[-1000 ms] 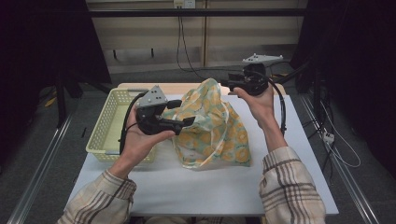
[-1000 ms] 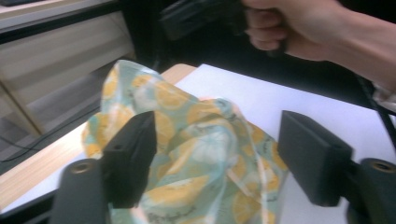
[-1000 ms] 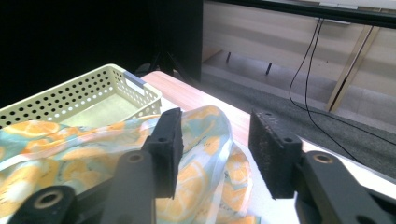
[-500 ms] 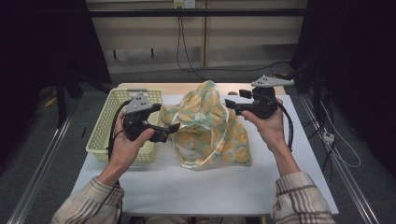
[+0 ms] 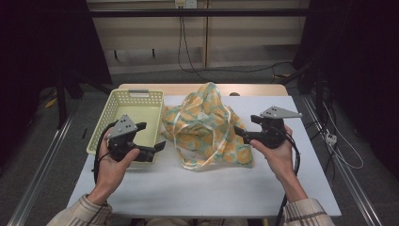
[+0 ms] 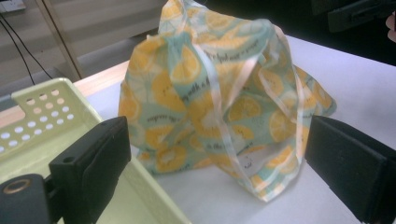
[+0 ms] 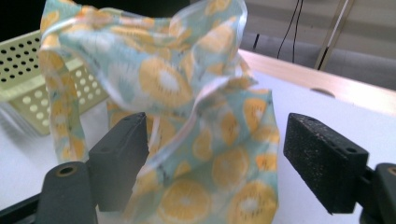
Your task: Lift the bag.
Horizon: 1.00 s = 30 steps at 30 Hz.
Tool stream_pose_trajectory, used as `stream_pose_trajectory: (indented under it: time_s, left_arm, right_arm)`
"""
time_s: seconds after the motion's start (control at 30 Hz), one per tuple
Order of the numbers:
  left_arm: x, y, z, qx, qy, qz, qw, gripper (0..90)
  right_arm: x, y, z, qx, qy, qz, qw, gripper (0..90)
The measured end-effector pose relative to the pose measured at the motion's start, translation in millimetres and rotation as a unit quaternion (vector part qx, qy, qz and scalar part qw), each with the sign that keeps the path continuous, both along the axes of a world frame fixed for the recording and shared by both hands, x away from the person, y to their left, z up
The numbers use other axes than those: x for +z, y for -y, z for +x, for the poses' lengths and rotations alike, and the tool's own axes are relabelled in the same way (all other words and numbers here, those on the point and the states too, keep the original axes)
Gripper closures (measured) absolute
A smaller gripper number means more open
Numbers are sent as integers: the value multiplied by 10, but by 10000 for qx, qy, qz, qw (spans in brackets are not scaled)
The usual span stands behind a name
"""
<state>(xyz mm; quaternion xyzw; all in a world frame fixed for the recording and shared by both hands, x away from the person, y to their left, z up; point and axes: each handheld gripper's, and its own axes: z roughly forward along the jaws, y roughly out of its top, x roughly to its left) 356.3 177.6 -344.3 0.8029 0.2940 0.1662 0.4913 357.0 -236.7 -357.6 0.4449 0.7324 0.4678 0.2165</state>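
A fabric bag (image 5: 207, 127) printed with lemon slices stands slumped in the middle of the white table (image 5: 211, 188), one handle loop sticking up. My left gripper (image 5: 157, 147) hovers at the bag's left edge, by the basket's near corner. Its jaws have just been opening and stand wide apart; in its own view the bag (image 6: 224, 107) lies ahead of the left gripper (image 6: 219, 172), untouched. My right gripper (image 5: 237, 134) points at the bag's right side. Its jaws have also just been opening; the right gripper (image 7: 215, 163) has bag cloth (image 7: 187, 93) in its gap, and the pads do not press it.
A pale green perforated basket (image 5: 131, 101) sits left of the bag, also seen as the basket (image 6: 42, 116) and the basket (image 7: 18, 70) in the gripper views. A wooden strip (image 5: 254, 89) runs along the table's far edge. Cables hang behind the table.
Both hands have come down and drawn outward from the bag's top to its sides. Both pairs of jaws have opened, and the bag has settled onto the table.
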Motion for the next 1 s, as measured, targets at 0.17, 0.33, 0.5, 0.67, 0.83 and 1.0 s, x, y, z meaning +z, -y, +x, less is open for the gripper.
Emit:
stream_pose_trajectory:
  time_s: [0.17, 0.33, 0.5, 0.67, 0.83, 1.0]
  left_arm:
    - [-119, -115, -93, 53, -3, -4, 10000, 68]
    - [-273, -258, -197, 275, -45, -37, 9996, 82]
    - [-378, -396, -285, 498, 1, -129, 9987, 79]
    - [-521, -461, -351, 529, 0, -106, 9985, 80]
    - [-607, -509, -416, 711, -36, -189, 9973, 80]
    - [-644, -514, -423, 752, -29, -241, 9969, 80]
  right_arm:
    - [-128, 54, -138, -62, -100, 61, 9999, 213]
    - [-278, 115, -302, -151, -189, 127, 9996, 212]
    - [-393, 156, -453, -262, -259, 74, 9993, 211]
    - [-556, 154, -580, -366, -303, 21, 9989, 211]
    - [-623, 161, -677, -478, -217, -18, 9986, 210]
    - [-679, 184, -663, -466, -288, -10, 9985, 205]
